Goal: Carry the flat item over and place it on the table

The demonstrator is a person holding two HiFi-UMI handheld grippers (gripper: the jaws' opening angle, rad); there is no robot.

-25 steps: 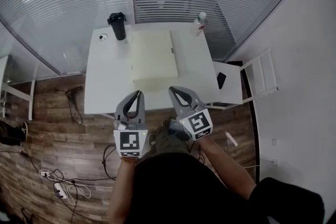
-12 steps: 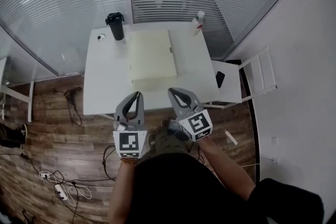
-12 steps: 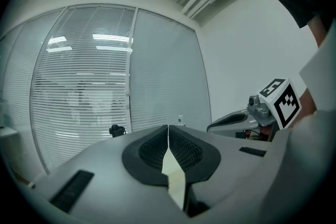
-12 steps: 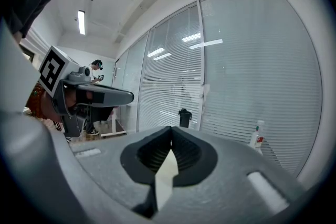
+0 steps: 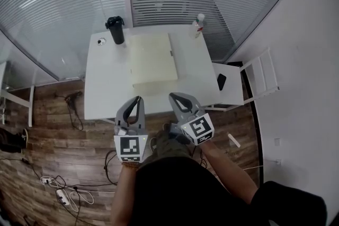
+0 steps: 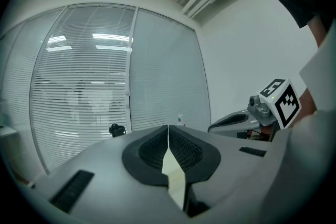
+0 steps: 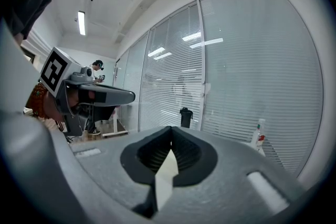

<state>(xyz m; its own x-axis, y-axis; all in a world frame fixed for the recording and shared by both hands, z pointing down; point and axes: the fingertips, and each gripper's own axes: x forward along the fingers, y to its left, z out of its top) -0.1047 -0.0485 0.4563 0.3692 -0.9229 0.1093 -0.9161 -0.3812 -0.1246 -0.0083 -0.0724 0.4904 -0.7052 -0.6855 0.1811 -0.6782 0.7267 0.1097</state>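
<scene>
Cream and flat, the board (image 5: 153,58) lies in the middle of the white table (image 5: 103,82), between a black mug (image 5: 115,30) and a clear bottle (image 5: 198,24) at the far edge. Against the frame of a second ago I see almost no change. The board sits on the same spot, and the whole scene has only slid a little in the head view.

My left gripper (image 5: 139,99) and right gripper (image 5: 174,97) hang side by side just short of the near table edge, above the wooden floor. Each has its jaws pressed together with nothing caught between the pads.

Only the head view shows the white chair (image 5: 235,93) beside the table, the dark phone (image 5: 221,81) on its seat and the cables (image 5: 69,193) on the floor. Only the right gripper view shows a person (image 7: 97,66) far down the room.

I can read no writing. The grippers' cubes carry only black-and-white square markers, and the bottle's label is too small to make out.
</scene>
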